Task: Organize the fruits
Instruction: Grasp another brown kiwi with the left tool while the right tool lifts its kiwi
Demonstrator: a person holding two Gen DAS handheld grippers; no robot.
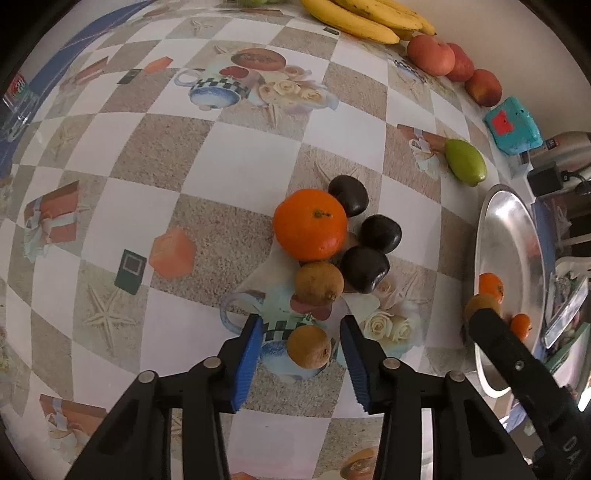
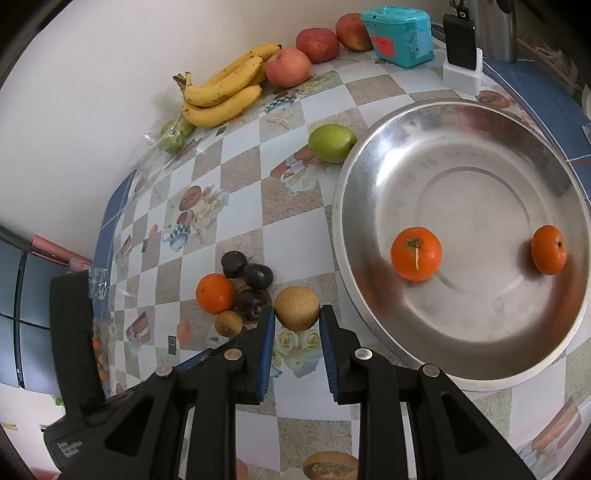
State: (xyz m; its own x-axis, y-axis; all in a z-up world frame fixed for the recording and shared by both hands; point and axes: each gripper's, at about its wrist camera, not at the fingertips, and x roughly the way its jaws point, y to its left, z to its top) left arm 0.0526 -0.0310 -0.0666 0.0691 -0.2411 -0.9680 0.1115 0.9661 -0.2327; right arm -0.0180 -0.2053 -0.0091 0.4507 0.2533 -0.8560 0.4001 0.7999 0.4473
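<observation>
A small brown fruit [image 1: 308, 347] lies on the tablecloth between the blue pads of my left gripper [image 1: 301, 319], with a gap on each side, so the jaws are open around it. Just beyond sit another brown fruit [image 1: 318, 282], an orange [image 1: 310, 223] and three dark plums [image 1: 380, 233]. My right gripper [image 2: 297, 314] is shut on a larger brown fruit [image 2: 296, 308], held beside the near-left rim of the steel bowl [image 2: 461, 184]. Two oranges [image 2: 416, 253] lie inside the bowl.
A green fruit [image 2: 331, 142] lies by the bowl's far-left rim. Bananas [image 2: 221, 96], red apples [image 2: 288, 67] and a teal box [image 2: 399, 35] line the wall. A black device on a white stand [image 2: 460, 51] is behind the bowl.
</observation>
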